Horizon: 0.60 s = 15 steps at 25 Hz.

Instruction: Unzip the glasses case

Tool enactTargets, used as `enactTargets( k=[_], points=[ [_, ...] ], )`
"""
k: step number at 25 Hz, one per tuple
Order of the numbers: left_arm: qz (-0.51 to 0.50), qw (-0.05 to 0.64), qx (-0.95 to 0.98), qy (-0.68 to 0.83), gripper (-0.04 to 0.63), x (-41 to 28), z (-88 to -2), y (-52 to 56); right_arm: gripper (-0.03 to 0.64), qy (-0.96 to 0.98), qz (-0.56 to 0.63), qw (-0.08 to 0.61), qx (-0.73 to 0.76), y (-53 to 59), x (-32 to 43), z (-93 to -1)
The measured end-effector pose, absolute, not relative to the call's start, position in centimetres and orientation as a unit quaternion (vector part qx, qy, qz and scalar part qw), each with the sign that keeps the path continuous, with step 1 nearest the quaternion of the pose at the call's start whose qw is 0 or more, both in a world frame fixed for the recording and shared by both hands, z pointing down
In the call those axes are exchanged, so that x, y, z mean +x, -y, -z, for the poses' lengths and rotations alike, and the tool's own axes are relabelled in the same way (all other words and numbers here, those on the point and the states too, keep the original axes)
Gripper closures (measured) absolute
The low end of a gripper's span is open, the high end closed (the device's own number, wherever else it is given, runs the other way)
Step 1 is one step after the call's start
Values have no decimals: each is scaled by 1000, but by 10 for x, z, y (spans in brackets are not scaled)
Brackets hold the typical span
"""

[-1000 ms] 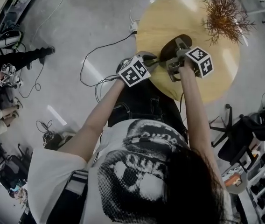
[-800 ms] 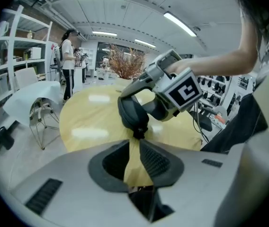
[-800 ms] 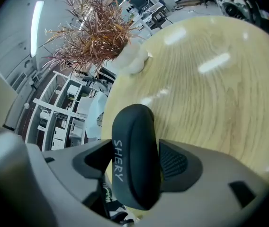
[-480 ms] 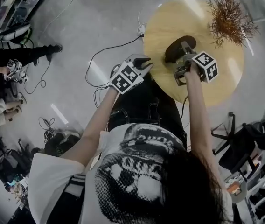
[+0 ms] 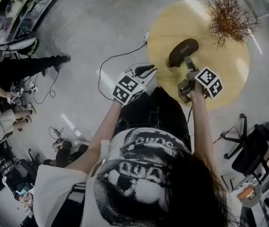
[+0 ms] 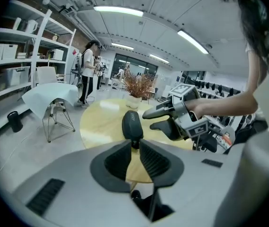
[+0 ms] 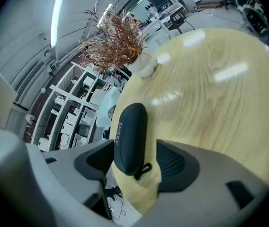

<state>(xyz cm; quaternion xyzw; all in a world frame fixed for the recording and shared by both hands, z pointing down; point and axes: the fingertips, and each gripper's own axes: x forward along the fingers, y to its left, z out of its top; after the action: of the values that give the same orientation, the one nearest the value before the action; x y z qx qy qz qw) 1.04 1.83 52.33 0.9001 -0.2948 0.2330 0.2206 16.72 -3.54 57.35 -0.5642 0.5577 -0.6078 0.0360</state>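
Right gripper view shows the glasses case lying mid-frame on the round table, its near end and zipper pull between the jaws of the right gripper, which stand wide, have just been closing and press nothing. The left gripper, jaws narrowly apart and empty, hangs short of the table. Best to steady the case body first, then pinch the pull squarely

The round wooden worktop sat bright under the ceiling lights, with a bushy, reddish dried plant in a white pot near its far edge. Black cables snaked across the grey floor. A black office chair stood off right, white shelving lined the wall, and a person stood beyond.
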Motion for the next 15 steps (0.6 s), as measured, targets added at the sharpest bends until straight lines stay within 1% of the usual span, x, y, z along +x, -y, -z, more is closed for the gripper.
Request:
enactTargets(
  k=[6,10,15],
  points=[
    [-227,209,910,277,537,7,-509,-39,370,-629,553,2,-546,-1,149,-551],
    [-218,213,910,280,537,-10,-501,-51,382,-675,512,-19,-530,-22,125,-528],
    [-196,215,912,288,537,-12,-491,-75,390,-722,471,-41,-504,-56,112,-508]
  ],
)
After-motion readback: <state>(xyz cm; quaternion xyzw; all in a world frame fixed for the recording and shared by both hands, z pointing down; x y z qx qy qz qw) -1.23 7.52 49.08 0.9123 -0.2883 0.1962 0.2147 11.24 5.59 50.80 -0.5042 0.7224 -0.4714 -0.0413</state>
